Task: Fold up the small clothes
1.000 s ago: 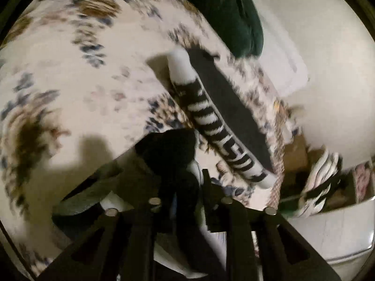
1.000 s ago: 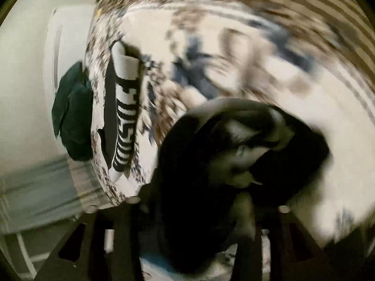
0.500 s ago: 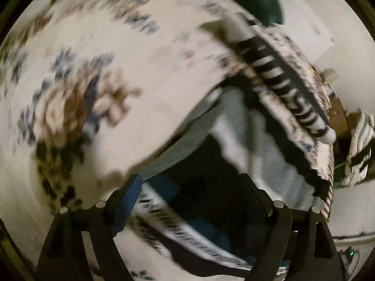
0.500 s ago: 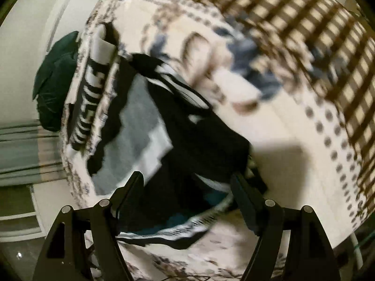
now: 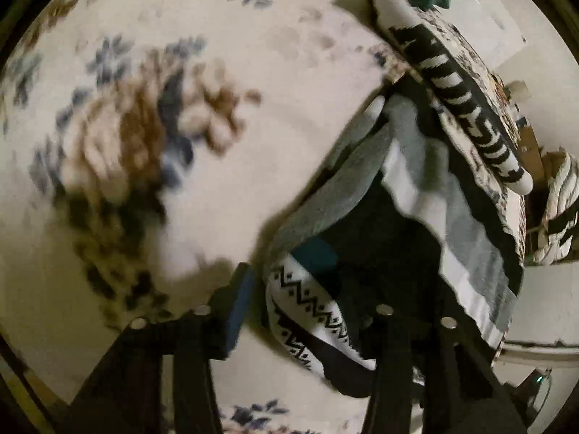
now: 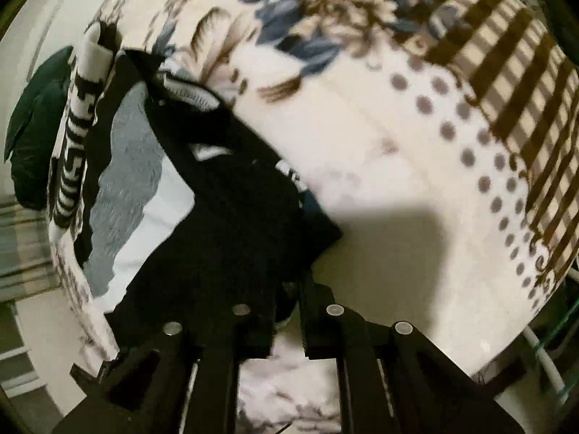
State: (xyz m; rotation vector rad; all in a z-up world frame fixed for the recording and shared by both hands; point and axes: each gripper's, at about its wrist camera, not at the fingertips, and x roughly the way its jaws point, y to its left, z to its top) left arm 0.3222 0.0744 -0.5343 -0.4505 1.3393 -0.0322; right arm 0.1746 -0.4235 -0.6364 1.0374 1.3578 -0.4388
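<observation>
A dark garment point(image 6: 224, 224) with grey and white panels and a zigzag-patterned band lies spread on the floral blanket point(image 5: 152, 137) of a bed, just beside a black-and-white lettered sock point(image 5: 459, 108). The left tool point(image 5: 311, 311) is released, fingers straddling the patterned band. The right tool point(image 6: 286, 311) pinches the garment's dark edge.

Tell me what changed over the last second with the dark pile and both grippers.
A second ago both grippers were shut on the bunched dark clothes. They let go, and the dark clothes now lie spread on the floral blanket. The left gripper hangs open over the pile; the right gripper has narrowed around its near edge. The folded lettered sock stayed put.
</observation>
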